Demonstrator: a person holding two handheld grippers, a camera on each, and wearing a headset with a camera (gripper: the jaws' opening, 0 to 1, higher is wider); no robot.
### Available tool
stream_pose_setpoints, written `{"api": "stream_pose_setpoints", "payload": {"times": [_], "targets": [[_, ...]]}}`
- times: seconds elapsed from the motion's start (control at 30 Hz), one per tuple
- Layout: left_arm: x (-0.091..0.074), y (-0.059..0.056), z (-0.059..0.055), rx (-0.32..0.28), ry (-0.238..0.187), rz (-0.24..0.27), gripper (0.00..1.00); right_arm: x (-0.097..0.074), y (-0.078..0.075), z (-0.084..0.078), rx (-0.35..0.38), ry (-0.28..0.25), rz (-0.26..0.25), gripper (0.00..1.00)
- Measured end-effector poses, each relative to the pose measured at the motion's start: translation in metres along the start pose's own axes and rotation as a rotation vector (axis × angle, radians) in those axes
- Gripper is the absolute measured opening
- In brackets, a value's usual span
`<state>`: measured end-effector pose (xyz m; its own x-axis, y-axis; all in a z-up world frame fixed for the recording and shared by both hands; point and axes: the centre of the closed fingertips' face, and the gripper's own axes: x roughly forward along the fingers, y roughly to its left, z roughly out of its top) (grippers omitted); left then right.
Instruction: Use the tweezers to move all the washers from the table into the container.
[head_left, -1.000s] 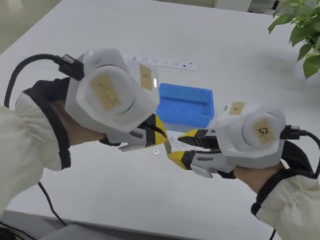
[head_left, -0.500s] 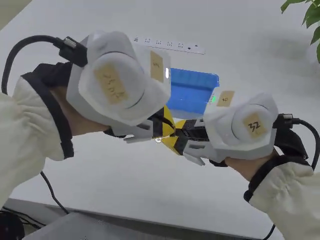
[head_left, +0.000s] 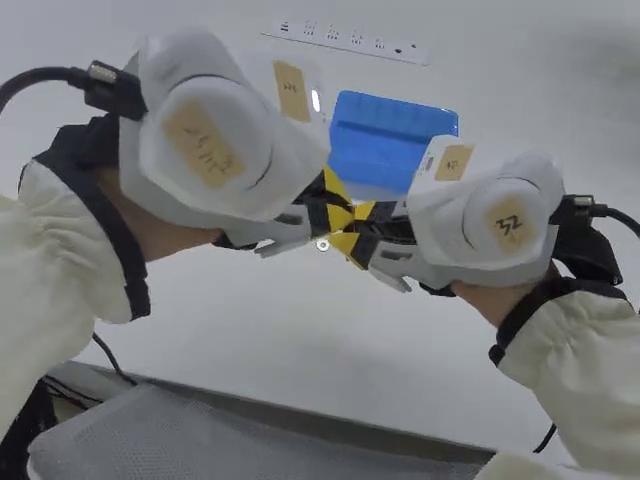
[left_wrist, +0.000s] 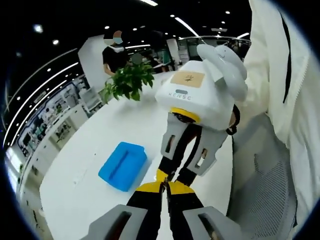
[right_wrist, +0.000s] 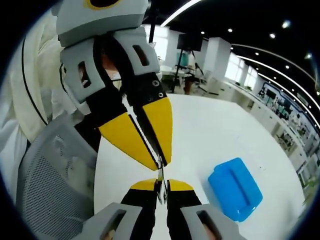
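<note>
— Two grippers meet tip to tip above the white table (head_left: 250, 330). State of the left gripper (head_left: 335, 205)?
— Jaws pressed together. The right gripper view shows its yellow pads (right_wrist: 125, 140) clamping a thin metal strip along their seam: the tweezers (right_wrist: 160, 172).
— Right gripper (head_left: 358, 232)?
— Pressed together as well. A narrow seam runs between its own jaws, and the end of the tweezers goes into it. Both grippers pinch the one tool, nose to nose.
— Washer?
— One washer (head_left: 322, 244) noted in the head view. It lies flat on the table just below the joined tips. Whether the tweezers touch it: cannot tell.
— Container?
— The blue container (head_left: 392, 148) is on the table behind the grippers, with its near side partly covered by them. The washer lies outside it, on the near side. What is inside it: cannot tell.
— Anything else on record?
— A power strip (head_left: 350, 40) lies beyond the container. A grey mesh chair (head_left: 150, 430) stands at the near edge of the table. The left gripper view shows a leafy plant (left_wrist: 127, 85) at the far side of the table, well apart from the container, and a person (left_wrist: 115, 55) stands behind it. Cream sleeves (head_left: 50, 280) with dark cuffs lead to both grippers.
</note>
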<state>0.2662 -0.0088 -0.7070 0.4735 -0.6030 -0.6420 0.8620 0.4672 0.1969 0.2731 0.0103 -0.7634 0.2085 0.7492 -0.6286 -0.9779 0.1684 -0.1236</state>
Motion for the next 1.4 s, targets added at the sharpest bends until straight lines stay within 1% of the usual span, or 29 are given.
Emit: {"api": "stream_pose_setpoints", "payload": {"times": [0.03,0.07,0.1,0.13,0.17,0.2,0.23,0.27,0.3,0.33,0.37,0.4,0.43,0.5,0.53,0.57,0.6,0.67,0.77,0.83,0.9,1.0,1.1,1.17,1.2,1.4], "targets": [[0.001,0.004,0.000,-0.046,-0.023,0.027,0.00,0.001,-0.002,-0.001,0.006,-0.002,-0.003,0.03],[0.001,0.004,-0.001,-0.078,-0.037,0.030,0.00,0.003,-0.006,-0.002,0.018,-0.004,-0.009,0.03],[0.001,0.006,-0.002,-0.113,-0.042,0.037,0.00,0.005,-0.009,-0.003,0.026,-0.006,-0.016,0.03],[0.000,0.010,-0.003,-0.163,-0.060,0.061,0.03,0.007,-0.013,-0.004,0.035,-0.009,-0.022,0.03],[-0.001,0.012,-0.004,-0.196,-0.072,0.075,0.09,0.009,-0.016,-0.005,0.043,-0.012,-0.028,0.03],[-0.002,0.015,-0.006,-0.251,-0.080,0.088,0.12,0.011,-0.020,-0.005,0.062,-0.022,-0.039,0.03],[-0.002,0.015,-0.007,-0.277,-0.083,0.092,0.17,0.012,-0.024,-0.005,0.082,-0.035,-0.047,0.03],[-0.004,0.018,-0.009,-0.343,-0.104,0.106,0.23,0.015,-0.028,-0.004,0.125,-0.062,-0.056,0.03],[-0.005,0.018,-0.010,-0.393,-0.121,0.110,0.27,0.016,-0.031,-0.004,0.151,-0.076,-0.061,0.03],[-0.006,0.018,-0.015,-0.448,-0.129,0.109,0.32,0.017,-0.032,-0.005,0.161,-0.082,-0.062,0.03],[-0.006,0.018,-0.017,-0.458,-0.130,0.114,0.34,0.019,-0.035,-0.005,0.181,-0.093,-0.064,0.03],[-0.010,0.020,-0.024,-0.489,-0.142,0.144,0.37,0.022,-0.040,-0.007,0.211,-0.111,-0.077,0.03],[-0.012,0.019,-0.030,-0.501,-0.139,0.152,0.40,0.024,-0.042,-0.009,0.210,-0.114,-0.080,0.03],[-0.014,0.018,-0.037,-0.523,-0.142,0.178,0.48,0.028,-0.044,-0.012,0.230,-0.130,-0.087,0.03],[-0.015,0.017,-0.044,-0.555,-0.138,0.197,0.52,0.029,-0.044,-0.013,0.247,-0.139,-0.081,0.03],[-0.015,0.017,-0.048,-0.569,-0.134,0.208,0.57,0.032,-0.043,-0.016,0.282,-0.138,-0.075,0.03],[-0.016,0.016,-0.058,-0.602,-0.110,0.231,0.62,0.035,-0.043,-0.018,0.284,-0.136,-0.072,0.03],[-0.015,0.014,-0.065,-0.619,-0.111,0.250,0.67,0.040,-0.040,-0.021,0.291,-0.137,-0.066,0.03],[-0.014,0.009,-0.075,-0.674,-0.112,0.279,0.82,0.045,-0.038,-0.024,0.305,-0.146,-0.068,0.03],[-0.015,0.008,-0.078,-0.685,-0.116,0.311,0.89,0.048,-0.039,-0.024,0.321,-0.149,-0.068,0.03],[-0.015,0.006,-0.078,-0.688,-0.121,0.326,0.93,0.051,-0.041,-0.025,0.326,-0.155,-0.071,0.03],[-0.014,0.003,-0.084,-0.720,-0.108,0.331,0.95,0.056,-0.045,-0.027,0.335,-0.151,-0.077,0.04],[-0.015,0.003,-0.086,-0.731,-0.118,0.343,0.99,0.058,-0.047,-0.028,0.334,-0.149,-0.081,0.04],[-0.015,0.003,-0.090,-0.738,-0.108,0.346,0.99,0.060,-0.047,-0.029,0.348,-0.144,-0.076,0.04],[-0.015,0.004,-0.092,-0.741,-0.101,0.352,0.98,0.060,-0.048,-0.030,0.337,-0.142,-0.083,0.04],[-0.013,0.007,-0.094,-0.746,-0.095,0.359,0.95,0.062,-0.049,-0.030,0.338,-0.143,-0.079,0.04]]}}
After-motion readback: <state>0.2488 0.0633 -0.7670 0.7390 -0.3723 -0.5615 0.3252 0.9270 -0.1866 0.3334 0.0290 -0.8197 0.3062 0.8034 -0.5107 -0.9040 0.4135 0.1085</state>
